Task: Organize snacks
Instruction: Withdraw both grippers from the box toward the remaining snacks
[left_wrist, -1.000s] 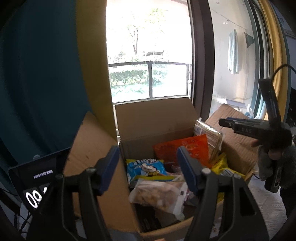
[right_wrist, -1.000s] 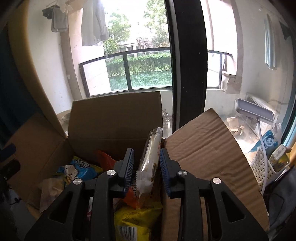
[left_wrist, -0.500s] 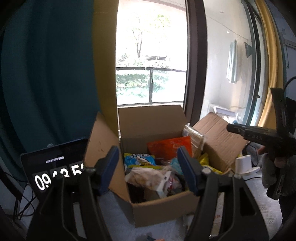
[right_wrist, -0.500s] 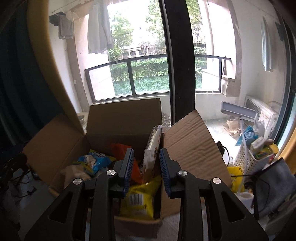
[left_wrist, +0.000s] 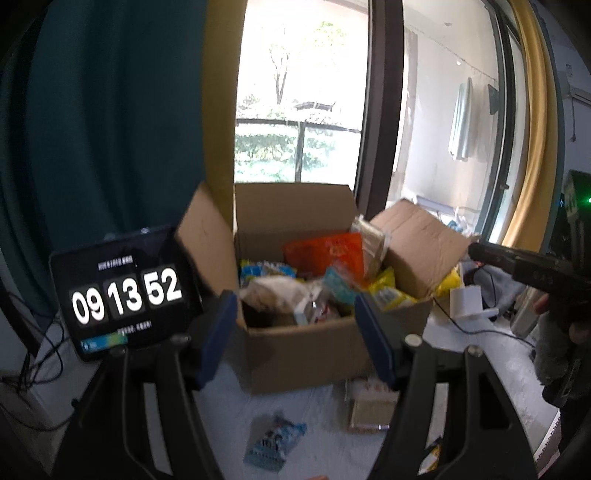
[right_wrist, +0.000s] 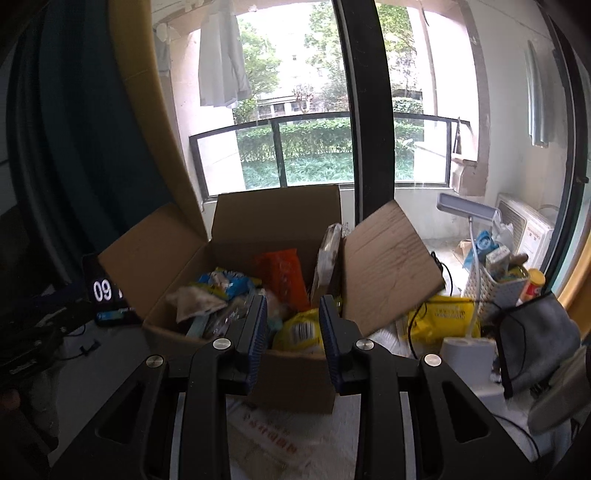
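Observation:
An open cardboard box (left_wrist: 303, 350) (right_wrist: 295, 384) stands on the white table and is full of snack bags: an orange bag (left_wrist: 325, 251) (right_wrist: 284, 277), a blue bag (left_wrist: 266, 269) (right_wrist: 225, 284), a yellow bag (left_wrist: 388, 295) (right_wrist: 299, 328), a pale clear bag (left_wrist: 273, 295) and a clear cracker pack (right_wrist: 327, 254) upright at the right wall. My left gripper (left_wrist: 295, 339) is open and empty, in front of the box. My right gripper (right_wrist: 292, 332) is open and empty, just before the box's front wall; it also shows in the left wrist view (left_wrist: 524, 266).
A blue snack packet (left_wrist: 273, 443) and a tan packet (left_wrist: 369, 410) lie on the table before the box. A tablet clock (left_wrist: 122, 291) stands left of it. A yellow bag (right_wrist: 439, 317), white basket (right_wrist: 495, 291), white lamp base (right_wrist: 465, 354) and grey cloth (right_wrist: 535, 343) sit right.
Both grippers pulled back from the box. The right gripper let go of the cracker pack, which now stands in the box. The left stayed open.

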